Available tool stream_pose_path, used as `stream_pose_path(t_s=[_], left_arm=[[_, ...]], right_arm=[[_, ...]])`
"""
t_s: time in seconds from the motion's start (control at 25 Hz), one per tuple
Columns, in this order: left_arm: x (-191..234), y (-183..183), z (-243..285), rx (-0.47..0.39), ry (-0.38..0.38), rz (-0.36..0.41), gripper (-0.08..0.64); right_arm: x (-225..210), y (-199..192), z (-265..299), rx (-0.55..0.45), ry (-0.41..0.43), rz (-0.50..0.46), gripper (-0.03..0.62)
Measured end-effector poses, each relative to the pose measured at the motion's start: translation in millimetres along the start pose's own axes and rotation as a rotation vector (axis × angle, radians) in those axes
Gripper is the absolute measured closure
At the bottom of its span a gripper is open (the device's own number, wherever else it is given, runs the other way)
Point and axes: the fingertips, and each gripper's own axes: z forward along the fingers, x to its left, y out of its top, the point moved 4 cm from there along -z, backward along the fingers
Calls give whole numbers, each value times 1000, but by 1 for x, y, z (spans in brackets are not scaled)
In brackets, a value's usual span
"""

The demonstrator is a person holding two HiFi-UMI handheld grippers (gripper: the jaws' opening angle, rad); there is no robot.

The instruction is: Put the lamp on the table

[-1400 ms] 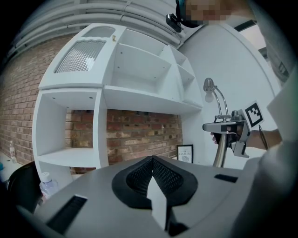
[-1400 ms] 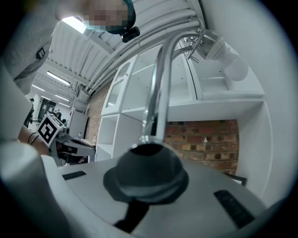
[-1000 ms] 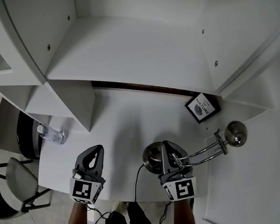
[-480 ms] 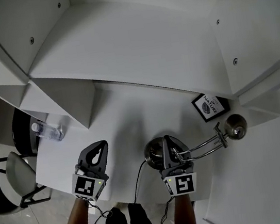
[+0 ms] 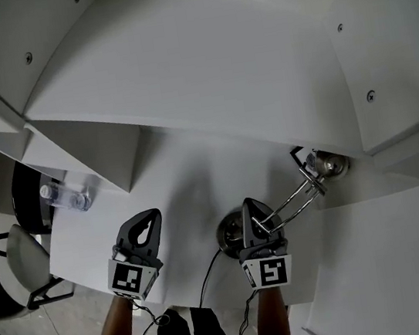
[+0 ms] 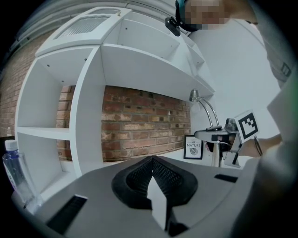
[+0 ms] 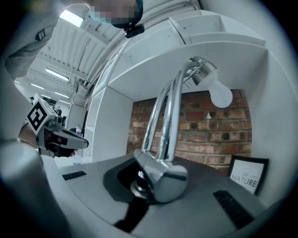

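Note:
The chrome desk lamp (image 5: 298, 193) stands over the white table (image 5: 187, 175), its round base (image 5: 228, 235) at the near edge. Its double arm slants to the far right, and the lamp head (image 5: 332, 165) sits under the shelf's edge. My right gripper (image 5: 249, 205) is shut on the lamp's stem joint (image 7: 156, 174) just above the base. The arm (image 7: 168, 116) and white bulb (image 7: 220, 95) rise ahead in the right gripper view. My left gripper (image 5: 148, 217) hovers to the left of the lamp, shut and holding nothing. The left gripper view shows the lamp (image 6: 207, 114) off to its right.
A white shelf unit (image 5: 204, 78) overhangs the table's far side against a brick wall (image 6: 139, 125). A water bottle (image 5: 64, 197) lies at the far left. A framed "NATURE" print (image 7: 247, 174) stands at the back right. A chair (image 5: 18, 269) is left of the table. A black cable (image 5: 207, 268) hangs off the near edge.
Both grippers have sunk toward the table. The lamp came down with the right gripper, and its head now sits farther back under the shelf edge, in front of the framed print.

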Motion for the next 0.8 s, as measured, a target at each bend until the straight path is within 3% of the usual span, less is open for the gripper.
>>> stream_pose_path(t_s=[0.32,0.8], left_arm=[[0,-15,5,13,1,-5,560],[3,-21,4,28,7,-3,560]], right_arm=[[-3,-12,-1,-24,1,81,572],[7,-12,5,-27,31,33,572]])
